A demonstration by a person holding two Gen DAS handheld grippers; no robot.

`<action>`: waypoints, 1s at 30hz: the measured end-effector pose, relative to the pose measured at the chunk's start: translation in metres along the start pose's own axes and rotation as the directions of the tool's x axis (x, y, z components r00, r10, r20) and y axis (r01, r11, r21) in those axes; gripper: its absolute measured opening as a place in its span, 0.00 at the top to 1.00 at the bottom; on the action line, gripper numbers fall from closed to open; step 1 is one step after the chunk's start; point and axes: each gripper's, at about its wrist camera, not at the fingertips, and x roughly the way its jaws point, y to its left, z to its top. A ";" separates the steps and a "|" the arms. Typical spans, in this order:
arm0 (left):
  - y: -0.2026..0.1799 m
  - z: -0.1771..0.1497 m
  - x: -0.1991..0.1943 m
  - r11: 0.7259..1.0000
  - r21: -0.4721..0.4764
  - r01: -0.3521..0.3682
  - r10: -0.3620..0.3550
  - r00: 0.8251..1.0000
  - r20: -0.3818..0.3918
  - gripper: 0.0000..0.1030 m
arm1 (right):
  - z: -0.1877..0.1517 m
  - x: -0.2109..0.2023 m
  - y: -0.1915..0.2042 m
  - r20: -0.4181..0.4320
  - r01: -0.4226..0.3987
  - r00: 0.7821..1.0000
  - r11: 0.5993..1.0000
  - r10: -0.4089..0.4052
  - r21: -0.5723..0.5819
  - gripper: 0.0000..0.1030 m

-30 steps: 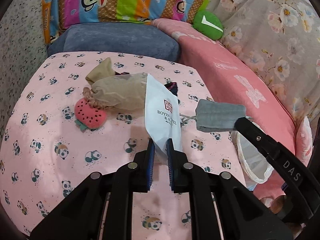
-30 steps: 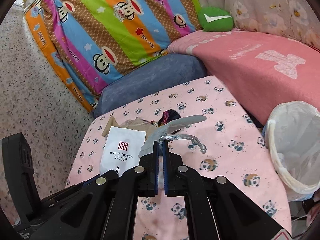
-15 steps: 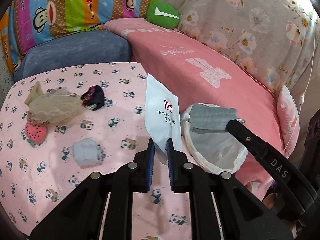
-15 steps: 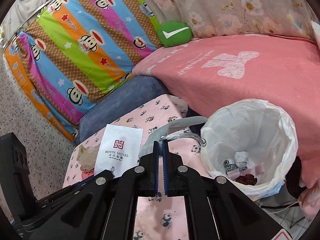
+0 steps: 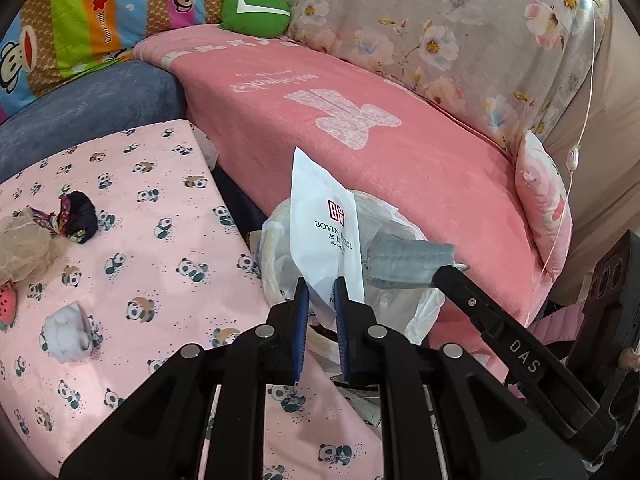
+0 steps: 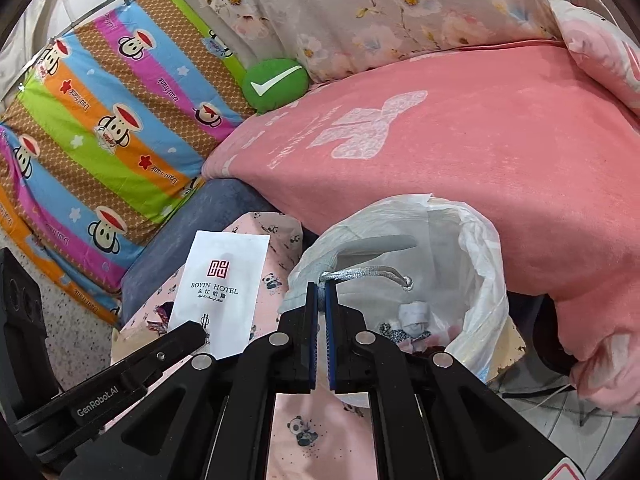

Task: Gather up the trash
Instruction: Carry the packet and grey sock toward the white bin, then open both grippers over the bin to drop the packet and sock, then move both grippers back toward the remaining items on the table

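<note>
Here we see the left gripper [image 5: 321,300] with its jaws clamped on the lower edge of a white packet [image 5: 324,236] printed with a red emblem and the words BOYIN HOTEL; the packet stands upright, in front of the rim of the trash bin [image 5: 420,304], which is lined with a white plastic bag. From the right wrist view the same packet [image 6: 222,280] shows flat-on to the left, over the edge of the panda-print surface [image 6: 316,420]. The right gripper [image 6: 321,290] has its jaws pressed together on a grey fabric pouch [image 6: 372,245] and the silver cord at its neck, and the pouch hangs over the open mouth of the bin [image 6: 476,280]. Inside the bin we can make out a crumpled white wad [image 6: 414,316] and a scrap with a leopard pattern [image 6: 394,332]; what lies deeper is too unclear to tell. In the left wrist view the grey pouch [image 5: 408,260] sits just to the right of the packet, held at the tip of the right gripper [image 5: 444,270]. On the pink surface [image 5: 152,264] to the left lie a dark patterned bundle [image 5: 78,216], a beige mesh bag [image 5: 24,246] at the edge of the view, a small white-grey wad [image 5: 68,332] and part of a red watermelon-like thing [image 5: 8,304]. Behind the bin a pink blanket [image 5: 360,128] covers the sofa, with a green cushion bearing a white tick [image 5: 256,10] beyond it.
</note>
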 end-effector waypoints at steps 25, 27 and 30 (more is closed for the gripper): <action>0.054 -0.016 -0.005 0.990 -0.098 -0.102 0.103 0.995 0.002 0.45 | -0.018 0.018 0.038 -0.037 0.023 0.999 0.997 -0.026 -0.074 0.58; 0.063 -0.019 -0.009 0.987 -0.114 -0.113 0.114 0.993 0.004 0.45 | -0.023 0.020 0.048 -0.046 0.014 0.999 0.995 -0.019 -0.095 0.58; 0.078 -0.024 -0.017 0.982 -0.138 -0.132 0.134 0.991 0.009 0.45 | -0.030 0.022 0.063 -0.063 -0.003 0.998 0.993 -0.005 -0.120 0.58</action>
